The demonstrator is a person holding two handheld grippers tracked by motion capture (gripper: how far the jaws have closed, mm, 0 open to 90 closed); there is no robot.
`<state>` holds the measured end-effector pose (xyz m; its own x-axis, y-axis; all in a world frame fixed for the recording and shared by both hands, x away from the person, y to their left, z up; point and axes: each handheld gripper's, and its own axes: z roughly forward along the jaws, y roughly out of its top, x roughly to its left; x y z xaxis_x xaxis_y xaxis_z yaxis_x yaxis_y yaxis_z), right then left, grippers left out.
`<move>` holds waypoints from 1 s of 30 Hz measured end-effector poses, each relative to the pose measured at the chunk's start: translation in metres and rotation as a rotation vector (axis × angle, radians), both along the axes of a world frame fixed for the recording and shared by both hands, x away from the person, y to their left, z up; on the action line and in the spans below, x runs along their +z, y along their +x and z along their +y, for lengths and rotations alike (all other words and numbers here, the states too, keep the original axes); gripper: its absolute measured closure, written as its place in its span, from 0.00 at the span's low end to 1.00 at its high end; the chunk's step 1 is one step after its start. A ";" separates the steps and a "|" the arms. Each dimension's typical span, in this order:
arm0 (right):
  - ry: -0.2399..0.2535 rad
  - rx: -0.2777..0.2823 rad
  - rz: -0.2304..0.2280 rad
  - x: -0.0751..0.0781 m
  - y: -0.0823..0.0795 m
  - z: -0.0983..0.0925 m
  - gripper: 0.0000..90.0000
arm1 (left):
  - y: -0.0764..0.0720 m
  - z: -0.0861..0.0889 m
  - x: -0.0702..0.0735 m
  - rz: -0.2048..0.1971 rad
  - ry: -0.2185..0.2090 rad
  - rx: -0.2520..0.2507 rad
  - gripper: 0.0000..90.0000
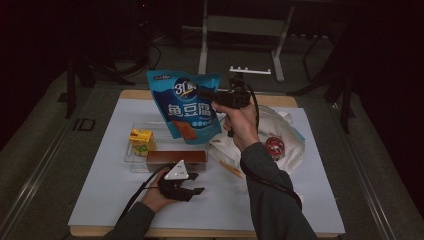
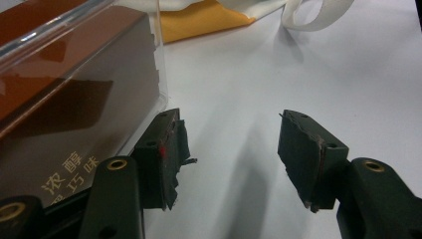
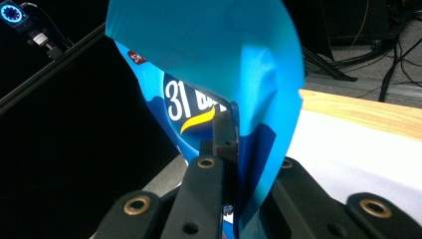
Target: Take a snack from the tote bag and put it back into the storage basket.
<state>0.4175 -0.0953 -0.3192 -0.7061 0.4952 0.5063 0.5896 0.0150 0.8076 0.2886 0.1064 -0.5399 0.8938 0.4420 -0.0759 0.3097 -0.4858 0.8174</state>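
The right hand-held gripper (image 1: pixel 207 95) clamps the blue pouch (image 1: pixel 186 106) above the tabletop (image 1: pixel 100 150); the left hand-held gripper (image 1: pixel 196 183) rests open beside the brown box (image 1: pixel 176 158).

The table (image 1: pixel 100 200) is bare along its near edge and near left corner. The clear tray (image 1: pixel 135 159) and white bag (image 1: pixel 287 132) block the centre and right

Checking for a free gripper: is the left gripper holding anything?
No, the left gripper stands open over bare table beside the brown box.

Blue snack bag (image 1: pixel 187 107) — held upright above the table, white lettering.
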 end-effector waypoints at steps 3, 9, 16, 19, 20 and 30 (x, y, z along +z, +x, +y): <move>0.007 -0.006 0.004 -0.001 0.001 0.004 1.00 | 0.000 0.000 0.000 0.000 0.000 -0.002 0.47; 0.010 -0.006 0.013 -0.005 0.004 0.014 1.00 | 0.000 0.000 0.000 -0.001 -0.001 -0.002 0.47; 0.012 0.006 0.015 -0.012 0.006 0.027 1.00 | 0.000 0.000 0.000 -0.004 0.000 -0.003 0.47; 0.014 0.008 0.016 -0.014 0.008 0.031 1.00 | -0.001 0.000 0.000 -0.006 0.000 0.000 0.47; 0.008 0.008 0.015 -0.015 0.009 0.033 1.00 | -0.001 0.000 0.000 -0.009 -0.001 0.000 0.47; 0.015 -0.009 0.054 -0.031 0.024 0.051 1.00 | -0.001 0.000 0.000 -0.008 -0.003 0.002 0.47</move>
